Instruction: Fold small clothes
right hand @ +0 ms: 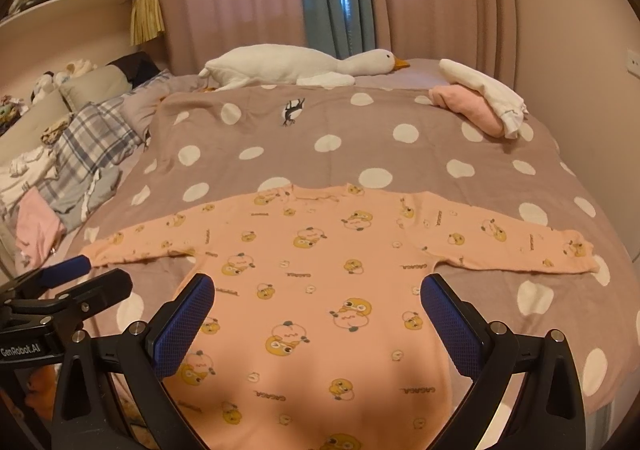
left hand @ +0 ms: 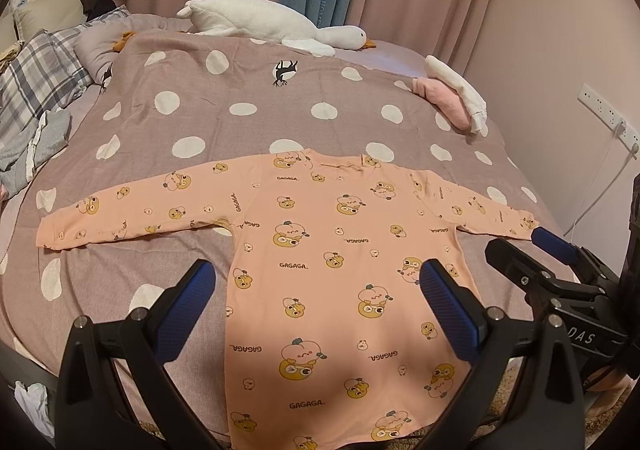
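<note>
A peach long-sleeved top point(left hand: 320, 250) printed with cartoon ducks lies flat, sleeves outstretched, on a polka-dot bedspread point(left hand: 240, 98), directly ahead of and beneath both pairs of jaws. The left gripper point(left hand: 316, 290) and right gripper point(right hand: 316, 302) hover with jaws wide apart, holding nothing. Beyond them lie a white plush goose point(right hand: 296, 66) and folded pink and white clothes point(right hand: 480, 102).

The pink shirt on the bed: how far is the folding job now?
Done: two folded pieces, a pink one and a white one, lie stacked at the far right of the bed. In hand: nothing; the pink shirt lies flat, sleeves spread, unfolded. The left hand-held gripper and right hand-held gripper are open above it. Left: fold it, perhaps also the loose clothes at the left.
</note>
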The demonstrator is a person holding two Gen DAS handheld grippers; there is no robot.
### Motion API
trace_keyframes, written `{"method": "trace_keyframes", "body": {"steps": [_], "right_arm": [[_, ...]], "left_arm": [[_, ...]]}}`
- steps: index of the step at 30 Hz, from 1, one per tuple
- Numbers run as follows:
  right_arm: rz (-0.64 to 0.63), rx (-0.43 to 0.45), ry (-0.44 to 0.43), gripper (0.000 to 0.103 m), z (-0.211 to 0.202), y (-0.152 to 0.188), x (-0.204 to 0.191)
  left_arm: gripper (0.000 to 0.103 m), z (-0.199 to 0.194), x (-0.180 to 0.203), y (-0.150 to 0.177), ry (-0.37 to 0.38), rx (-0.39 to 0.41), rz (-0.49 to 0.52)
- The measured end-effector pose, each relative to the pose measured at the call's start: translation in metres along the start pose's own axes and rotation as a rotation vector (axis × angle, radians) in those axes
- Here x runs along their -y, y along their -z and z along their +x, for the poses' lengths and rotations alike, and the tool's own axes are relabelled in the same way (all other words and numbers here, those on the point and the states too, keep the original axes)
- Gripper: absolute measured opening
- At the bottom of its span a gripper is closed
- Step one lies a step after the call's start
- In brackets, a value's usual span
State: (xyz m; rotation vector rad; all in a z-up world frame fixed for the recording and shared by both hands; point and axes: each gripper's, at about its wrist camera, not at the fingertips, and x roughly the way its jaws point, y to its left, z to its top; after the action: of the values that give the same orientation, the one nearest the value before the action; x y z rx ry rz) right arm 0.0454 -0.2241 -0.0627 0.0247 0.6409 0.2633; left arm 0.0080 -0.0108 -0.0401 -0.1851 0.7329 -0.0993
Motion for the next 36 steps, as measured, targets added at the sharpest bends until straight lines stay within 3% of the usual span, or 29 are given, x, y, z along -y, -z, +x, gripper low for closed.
{"method": "trace_keyframes", "body": {"steps": [24, 36], "right_arm": [[0.004, 0.004, -0.021, 0.102, 0.005, -0.002, -0.009], [0.055, 0.008, -0.031, 0.102, 0.009, -0.014, 0.015]], "left_arm": [[0.102, 0.002, -0.011, -0.005, -0.003, -0.017, -0.042], [0.102, 0.010, -0.022, -0.013, -0.007, -0.027, -0.085]]}}
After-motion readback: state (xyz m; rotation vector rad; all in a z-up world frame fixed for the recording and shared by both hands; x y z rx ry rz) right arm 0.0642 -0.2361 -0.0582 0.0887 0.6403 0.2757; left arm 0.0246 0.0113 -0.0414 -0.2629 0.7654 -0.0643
